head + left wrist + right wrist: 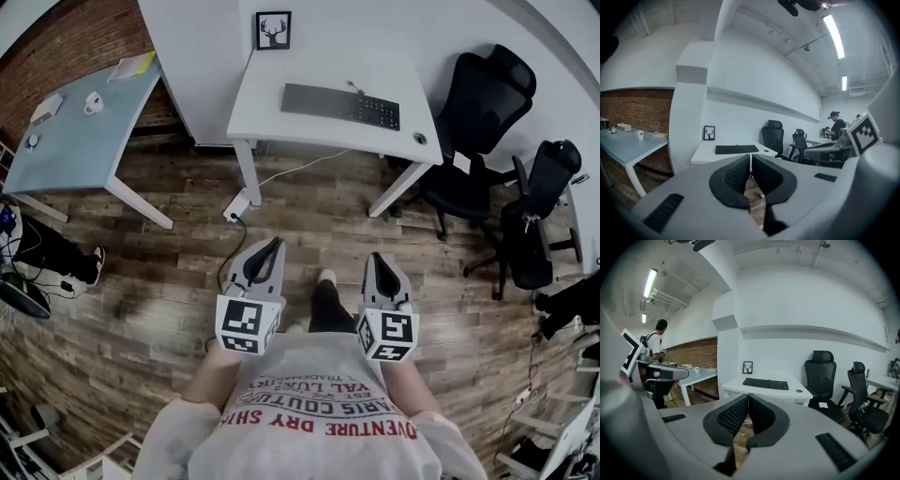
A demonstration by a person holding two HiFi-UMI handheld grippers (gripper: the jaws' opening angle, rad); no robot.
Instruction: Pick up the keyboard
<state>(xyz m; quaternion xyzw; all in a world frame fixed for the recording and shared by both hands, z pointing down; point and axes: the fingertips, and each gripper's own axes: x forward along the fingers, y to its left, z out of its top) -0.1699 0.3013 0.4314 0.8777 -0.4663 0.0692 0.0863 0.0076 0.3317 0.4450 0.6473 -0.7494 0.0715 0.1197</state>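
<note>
A black keyboard (339, 105) lies flat on the white desk (272, 103) against the far wall; it also shows small and distant in the left gripper view (736, 149) and the right gripper view (765, 383). My left gripper (277, 244) and right gripper (375, 258) hang side by side over the wooden floor, well short of the desk, both pointing toward it. Each is shut with nothing between its fingers. In the gripper views the left gripper's (750, 157) and the right gripper's (747, 397) black pads meet at the tips.
A framed deer picture (273, 30) stands at the desk's back edge. Two black office chairs (487, 103) stand right of the desk. A pale blue table (75, 127) with a mug (93, 103) stands left. A cable and power strip (236, 204) lie under the desk. A person (656, 345) stands far left.
</note>
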